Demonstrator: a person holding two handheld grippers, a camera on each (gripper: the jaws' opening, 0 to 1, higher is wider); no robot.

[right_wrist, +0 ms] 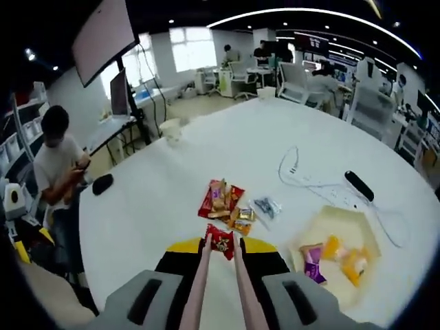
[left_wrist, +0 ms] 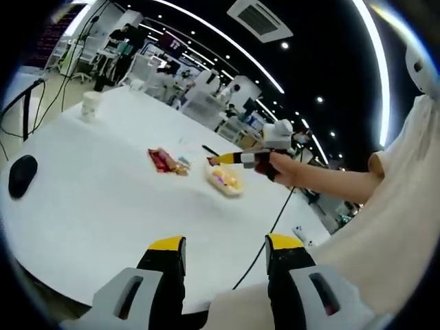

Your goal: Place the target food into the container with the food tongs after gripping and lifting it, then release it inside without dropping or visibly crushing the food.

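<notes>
Right gripper view is looking down along the right gripper (right_wrist: 221, 249), which is clenching a pair of pink food tongs (right_wrist: 218, 289) between its yellow-tipped jaws. The tongs' two arms are running forward between the jaws, and their tips are pinching a small red packet (right_wrist: 221, 240) that is hanging above the white surface (right_wrist: 227, 151). Just beyond the packet, a little heap of wrapped snacks (right_wrist: 223, 203) is lying on the surface, well in from its edges, with a clear wrapped piece (right_wrist: 265, 206) just beside the heap. A pale yellow container (right_wrist: 357, 230) is sitting near the surface's closer edge, apart from the heap, already holding a few wrapped items (right_wrist: 337, 258). A black oblong device (right_wrist: 359, 185) with a white cable (right_wrist: 302, 175) is lying beyond the container, and a white cup (right_wrist: 171, 128) is standing toward the far edge. A seated person (right_wrist: 58, 168) is beside the surface.

Left gripper view is showing the left gripper (left_wrist: 225, 249) released, its jaws standing apart with nothing between them, hovering over the near edge of the surface (left_wrist: 103, 199). Across it, a hand (left_wrist: 289, 168) is holding the right gripper (left_wrist: 227, 159) over the container (left_wrist: 225, 179), with the snack heap (left_wrist: 165, 161) nearby. A black mouse (left_wrist: 22, 175) is resting at one edge.
</notes>
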